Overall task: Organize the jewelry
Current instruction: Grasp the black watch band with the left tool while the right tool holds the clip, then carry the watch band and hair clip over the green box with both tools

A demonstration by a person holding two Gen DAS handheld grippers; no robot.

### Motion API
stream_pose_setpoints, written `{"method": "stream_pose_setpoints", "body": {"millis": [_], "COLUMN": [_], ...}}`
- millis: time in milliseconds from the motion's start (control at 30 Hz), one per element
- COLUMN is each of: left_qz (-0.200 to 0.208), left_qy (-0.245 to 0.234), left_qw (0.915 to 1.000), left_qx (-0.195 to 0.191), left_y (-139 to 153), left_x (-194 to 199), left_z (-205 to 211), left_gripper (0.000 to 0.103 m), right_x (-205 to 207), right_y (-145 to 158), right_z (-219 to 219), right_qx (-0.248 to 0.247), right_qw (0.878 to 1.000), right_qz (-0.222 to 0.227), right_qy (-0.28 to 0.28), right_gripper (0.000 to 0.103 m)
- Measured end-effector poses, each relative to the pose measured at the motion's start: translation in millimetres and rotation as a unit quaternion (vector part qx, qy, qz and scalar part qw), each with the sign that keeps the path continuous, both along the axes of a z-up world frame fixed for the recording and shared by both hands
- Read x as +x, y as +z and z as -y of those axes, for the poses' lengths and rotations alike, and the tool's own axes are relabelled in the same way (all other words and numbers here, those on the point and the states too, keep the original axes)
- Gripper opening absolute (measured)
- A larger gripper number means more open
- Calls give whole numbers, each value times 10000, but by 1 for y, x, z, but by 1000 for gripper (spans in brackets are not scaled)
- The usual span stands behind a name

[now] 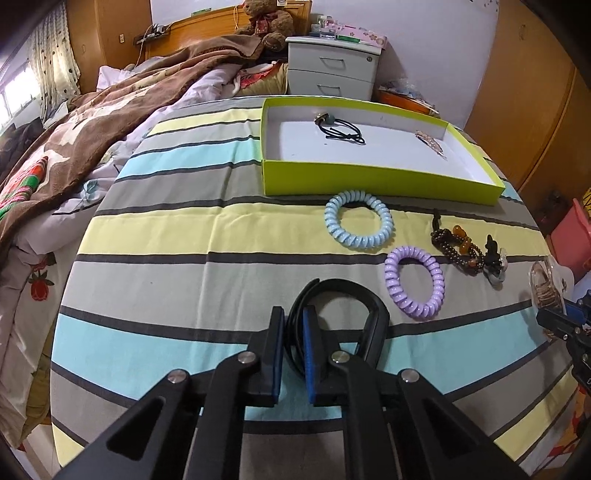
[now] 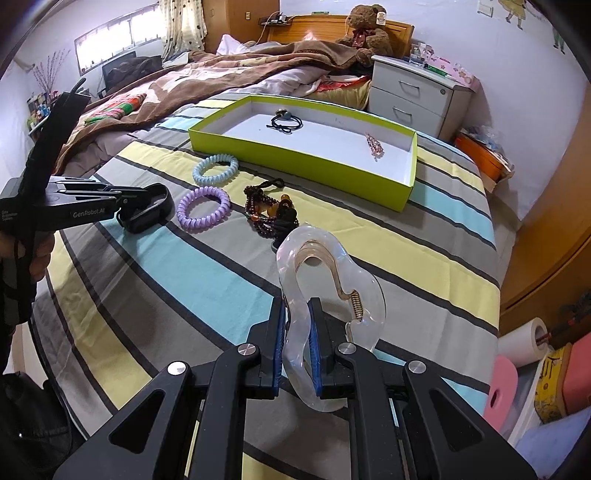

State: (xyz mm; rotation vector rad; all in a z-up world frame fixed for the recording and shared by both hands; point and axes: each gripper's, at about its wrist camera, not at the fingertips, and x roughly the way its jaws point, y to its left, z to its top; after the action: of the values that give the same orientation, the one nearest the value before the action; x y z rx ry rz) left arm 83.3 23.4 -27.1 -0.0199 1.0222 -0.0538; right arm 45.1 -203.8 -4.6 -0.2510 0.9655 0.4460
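My left gripper (image 1: 294, 325) is shut on a black hair clip (image 1: 351, 295), low over the striped bedspread; both also show in the right wrist view, the gripper (image 2: 122, 206) with the clip (image 2: 151, 210). My right gripper (image 2: 297, 317) is shut on a clear hair claw (image 2: 325, 266), which also shows at the right edge of the left wrist view (image 1: 545, 284). A lime-green box (image 1: 369, 182) (image 2: 295, 155) lies ahead, holding a black hair tie (image 1: 341, 129) (image 2: 286, 122) and a pink beaded clip (image 1: 432, 142) (image 2: 373, 144). On the bedspread lie a blue coil tie (image 1: 332, 225) (image 2: 216, 170), a purple coil tie (image 1: 413, 306) (image 2: 203, 208) and a brown bead bracelet (image 1: 461, 249) (image 2: 266, 210).
A brown blanket (image 1: 92, 122) covers the bed's left side. A white nightstand (image 1: 332, 66) (image 2: 417, 92) and a teddy bear (image 2: 365, 29) stand behind the box. Wooden wardrobes (image 1: 535, 92) line the right. Pink bins (image 2: 506, 391) sit on the floor at the right.
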Motion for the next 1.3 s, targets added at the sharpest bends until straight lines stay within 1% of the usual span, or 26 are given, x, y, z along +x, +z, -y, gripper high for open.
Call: {"method": "stream_pose_setpoints", "body": {"millis": [233,567,833,1000,1200,1300], "left_qz": [111,298,493,609,678,694], "left_qy": [-73,-123,-217,-248,-255,-255], "left_qw": [9998,9992,9981,9973,9966,9963], "left_qx": [-135,-225,-283,-325,-385,-428], "left_y": [9,29,50,63,73,76], "left_x": [-3,-4,3,12,28,38], "left_z": [1,-1,-1,-3,-5,-5], "left_gripper": [10,10,10,10,10,10], "right_x": [-3,-3,4,17,38,54], "right_y": [7,21,39,51,60,64], "right_z": [-3,-6,-10,-13,-16,-17], "right_qx": [-37,-39,-88,-151,-212,-190], "right_qw": [9999,9997,9991,9984,9982,9984], "right_qz": [94,227,396,513,533,475], "right_qy": [-30,-94,-121,-165,-190,-226], "right_gripper": [12,12,12,12,12,12]}}
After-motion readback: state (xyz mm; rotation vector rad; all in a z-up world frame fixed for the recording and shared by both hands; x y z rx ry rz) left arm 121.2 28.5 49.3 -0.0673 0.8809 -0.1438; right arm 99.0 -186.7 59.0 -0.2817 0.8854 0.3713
